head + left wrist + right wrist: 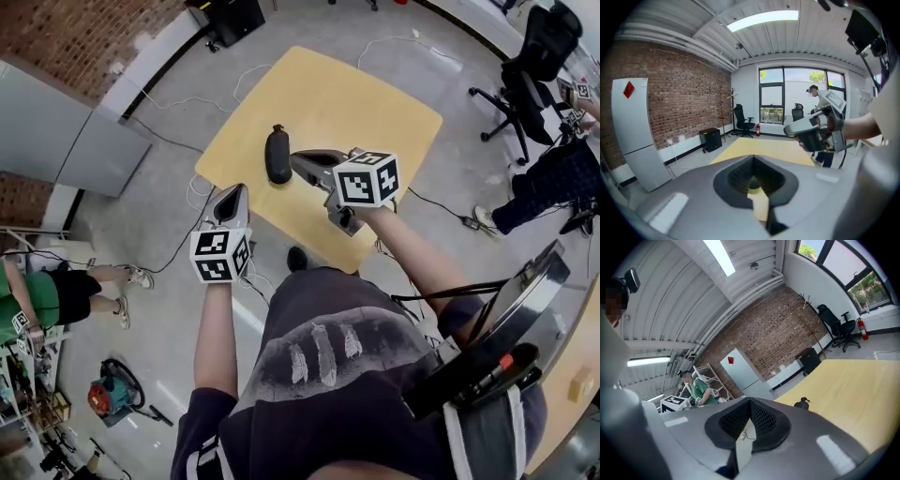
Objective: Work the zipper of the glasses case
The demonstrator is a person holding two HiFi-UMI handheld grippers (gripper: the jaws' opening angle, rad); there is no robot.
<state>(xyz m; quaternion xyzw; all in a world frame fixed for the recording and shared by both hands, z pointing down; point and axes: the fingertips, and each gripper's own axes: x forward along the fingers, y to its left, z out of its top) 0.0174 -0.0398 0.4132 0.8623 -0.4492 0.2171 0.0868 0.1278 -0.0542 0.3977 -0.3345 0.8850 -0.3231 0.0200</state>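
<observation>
A black oval glasses case point(277, 155) lies on the yellow table point(375, 103), near its left middle; the zipper cannot be made out. My right gripper point(296, 159) hovers just right of the case, jaws shut and empty. In the right gripper view the case point(801, 403) shows small beyond the shut jaws of my right gripper point(749, 417). My left gripper point(234, 191) is held at the table's near left edge, apart from the case, shut with nothing in it. In the left gripper view the shut left gripper point(753, 177) points across the table point(764, 149) toward the right gripper point(813, 132).
A black office chair point(530, 56) and a seated person point(553, 178) are at the far right. A person in green point(47, 295) sits by shelves at the left. A white cabinet point(66, 131), a black box point(230, 19) and floor cables surround the table.
</observation>
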